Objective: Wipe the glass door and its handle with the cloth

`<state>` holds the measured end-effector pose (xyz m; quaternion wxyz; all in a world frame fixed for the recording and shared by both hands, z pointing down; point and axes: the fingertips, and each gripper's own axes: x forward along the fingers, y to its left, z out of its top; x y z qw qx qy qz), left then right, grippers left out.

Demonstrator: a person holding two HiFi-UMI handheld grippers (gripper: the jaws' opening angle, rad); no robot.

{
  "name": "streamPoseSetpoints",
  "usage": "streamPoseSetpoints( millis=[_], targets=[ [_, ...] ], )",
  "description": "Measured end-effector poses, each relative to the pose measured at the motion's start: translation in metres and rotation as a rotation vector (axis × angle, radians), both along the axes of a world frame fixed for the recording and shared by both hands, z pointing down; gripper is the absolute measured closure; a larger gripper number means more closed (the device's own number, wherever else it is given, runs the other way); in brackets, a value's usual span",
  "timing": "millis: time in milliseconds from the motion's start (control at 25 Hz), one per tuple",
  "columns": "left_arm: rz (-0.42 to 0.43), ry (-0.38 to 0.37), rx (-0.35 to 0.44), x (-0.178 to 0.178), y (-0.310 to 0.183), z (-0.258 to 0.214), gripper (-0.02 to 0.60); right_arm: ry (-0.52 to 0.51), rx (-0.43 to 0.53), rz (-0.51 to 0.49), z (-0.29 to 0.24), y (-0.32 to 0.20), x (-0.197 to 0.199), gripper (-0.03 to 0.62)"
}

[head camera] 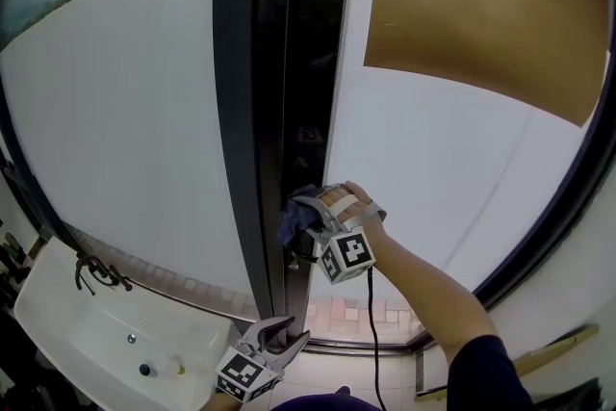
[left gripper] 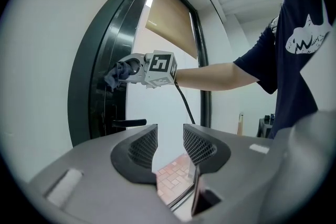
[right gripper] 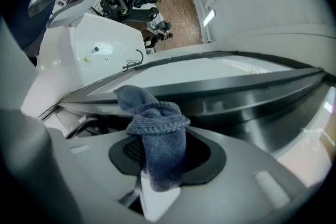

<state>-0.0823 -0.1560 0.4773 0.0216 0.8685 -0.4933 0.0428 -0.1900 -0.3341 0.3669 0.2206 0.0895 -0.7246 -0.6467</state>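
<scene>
1. The right gripper (head camera: 306,224) sits mid-frame in the head view, clenched on the blue cloth (right gripper: 157,139). Its own view shows the cloth bunched between the jaws and poking out forward, so fabric rather than plastic meets the surface.
2. The cloth is pushed against the dark edge of the glass door (head camera: 279,63), above the lever handle (left gripper: 128,123) going by the left gripper view. My guess is the door pass is under way and the handle isn't wiped yet.
3. The left gripper (left gripper: 170,147) hangs low at the bottom of the head view, jaws apart with nothing in them — only floor tiles (left gripper: 176,170) show through the gap. It's probably parked there to stay clear of the wiping.
4. The next move likely means sliding down to that handle — without the cloth slipping out.
</scene>
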Motion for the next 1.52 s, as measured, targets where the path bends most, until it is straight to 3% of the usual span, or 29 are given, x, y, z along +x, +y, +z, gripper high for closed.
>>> streamPoseSetpoints(
  millis=[240, 1280, 1400, 1520],
  targets=[
    [0.021, -0.006, -0.01, 0.008, -0.005, 0.004, 0.436, 0.018, 0.014, 0.049, 0.011, -0.019, 0.037, 0.45],
    [0.134, -0.02, -0.003, 0.05, 0.0, 0.0, 0.436, -0.067, -0.065, 0.518, 0.012, -0.099, 0.286, 0.45],
    [0.135, -0.02, -0.002, 0.051, 0.005, -0.001, 0.434, -0.114, -0.087, 0.56, 0.009, -0.095, 0.296, 0.448],
    [0.128, -0.024, 0.001, 0.048, 0.008, -0.003, 0.436, -0.168, -0.17, 0.492, 0.005, -0.081, 0.273, 0.448]
  ],
)
